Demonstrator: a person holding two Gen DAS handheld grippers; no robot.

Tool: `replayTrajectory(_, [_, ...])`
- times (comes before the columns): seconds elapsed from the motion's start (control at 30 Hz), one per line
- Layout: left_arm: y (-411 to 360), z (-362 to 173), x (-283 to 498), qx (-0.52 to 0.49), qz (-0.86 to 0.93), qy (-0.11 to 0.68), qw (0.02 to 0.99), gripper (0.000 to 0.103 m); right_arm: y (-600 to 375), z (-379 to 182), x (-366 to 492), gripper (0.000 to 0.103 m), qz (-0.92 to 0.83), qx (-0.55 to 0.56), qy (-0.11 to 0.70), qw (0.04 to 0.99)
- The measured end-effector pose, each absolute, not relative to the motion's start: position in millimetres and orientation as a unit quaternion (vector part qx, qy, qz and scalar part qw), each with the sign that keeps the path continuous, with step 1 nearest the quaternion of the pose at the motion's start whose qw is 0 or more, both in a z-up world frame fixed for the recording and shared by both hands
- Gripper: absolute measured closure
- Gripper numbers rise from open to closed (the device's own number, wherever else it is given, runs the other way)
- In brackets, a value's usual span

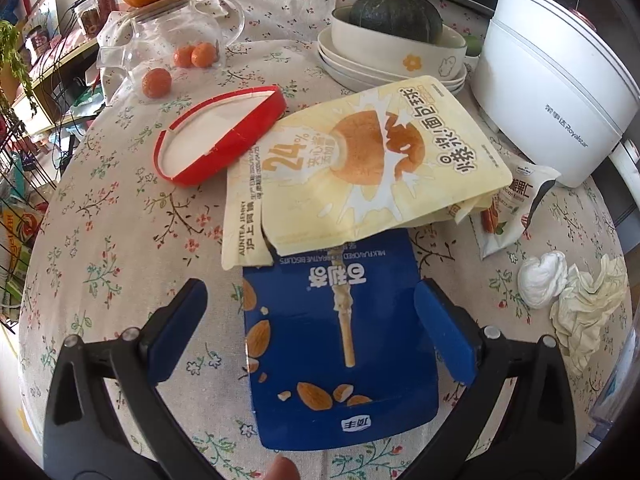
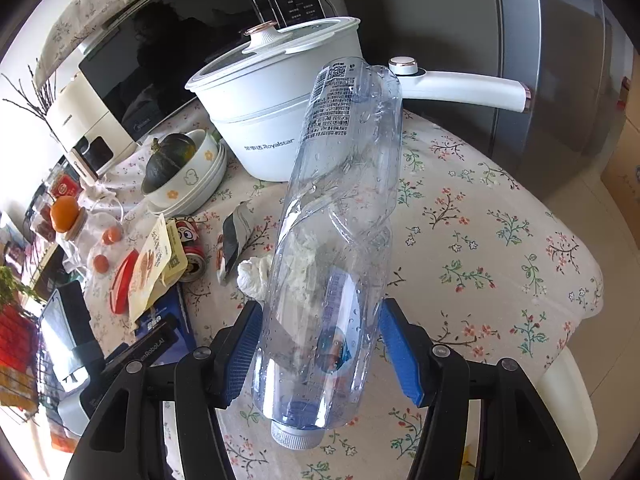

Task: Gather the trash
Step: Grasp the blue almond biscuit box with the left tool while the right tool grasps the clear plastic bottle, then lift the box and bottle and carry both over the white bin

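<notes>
The right tongs (image 2: 318, 354) clamp a crumpled clear plastic bottle (image 2: 340, 216), cap toward the camera, seemingly lifted off the tabletop (image 2: 500, 240). The left tongs (image 1: 312, 332) stand wide around a blue biscuit box (image 1: 340, 344); its far end lies under a yellow snack pouch (image 1: 372, 168), crumpled tissues (image 1: 576, 300) alongside.

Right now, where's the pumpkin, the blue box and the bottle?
pumpkin (image 1: 396, 14), left wrist view, its dark green side.
blue box (image 1: 340, 344), left wrist view, its printed front.
bottle (image 2: 340, 208), right wrist view, its clear middle.
</notes>
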State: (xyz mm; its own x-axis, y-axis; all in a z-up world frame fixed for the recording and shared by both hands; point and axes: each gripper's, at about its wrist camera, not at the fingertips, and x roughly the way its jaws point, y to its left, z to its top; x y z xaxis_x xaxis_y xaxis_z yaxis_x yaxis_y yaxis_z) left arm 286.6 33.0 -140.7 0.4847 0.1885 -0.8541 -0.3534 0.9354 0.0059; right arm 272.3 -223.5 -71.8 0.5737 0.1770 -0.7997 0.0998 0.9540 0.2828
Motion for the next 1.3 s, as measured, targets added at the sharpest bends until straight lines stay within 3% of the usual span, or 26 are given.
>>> replayTrajectory(0.27, [25.2,-159.4,288.3,-0.090,0.128,0.523,0.838,0.000,-229.7,-67.1,261.4,0.041,0.019,0.133,0.459,0.879])
replayTrajectory(0.37, [28.8,-155.7,288.1,-0.088,0.107,0.525,0.840,0.005,-232.2,-64.1,257.1,0.041,0.018,0.127,0.456,0.881])
replayTrajectory(1.3, [36.3,-79.2,169.1,-0.071,-0.113,0.511,0.849,0.013,-250.7,-37.3,148.3,0.041,0.042,0.113,0.452,0.884])
